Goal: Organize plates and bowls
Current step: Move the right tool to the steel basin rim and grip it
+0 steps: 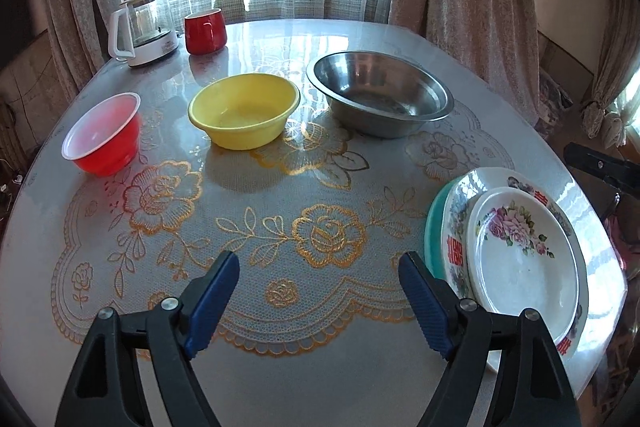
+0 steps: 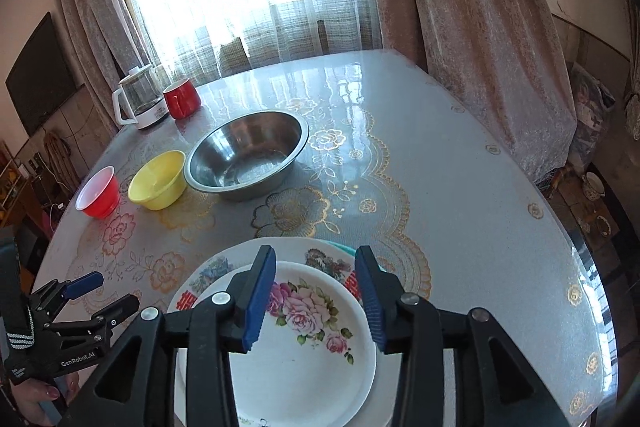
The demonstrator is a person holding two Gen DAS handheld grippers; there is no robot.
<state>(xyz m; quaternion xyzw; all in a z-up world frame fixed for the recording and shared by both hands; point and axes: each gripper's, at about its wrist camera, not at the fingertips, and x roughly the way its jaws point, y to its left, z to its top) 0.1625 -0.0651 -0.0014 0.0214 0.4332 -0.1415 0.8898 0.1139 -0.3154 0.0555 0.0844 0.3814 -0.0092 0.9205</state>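
Observation:
Three bowls stand in a row across the table: a red bowl (image 1: 102,135), a yellow bowl (image 1: 244,111) and a wide steel bowl (image 1: 380,99). At the near right lies a stack of plates: a small floral plate (image 1: 524,259) on a larger white plate with red characters (image 1: 454,223), on a teal plate (image 1: 434,223). My left gripper (image 1: 319,263) is open over bare tablecloth, left of the stack. My right gripper (image 2: 314,255) hangs open above the floral plate (image 2: 304,359), with nothing between its pads. The left gripper (image 2: 108,293) also shows in the right wrist view.
A glass kettle (image 1: 142,27) and a red mug (image 1: 205,31) stand at the far left corner of the round table (image 1: 280,367). Curtains hang behind it. A hand (image 2: 40,395) holds the left gripper. The table's right edge runs close to the plates.

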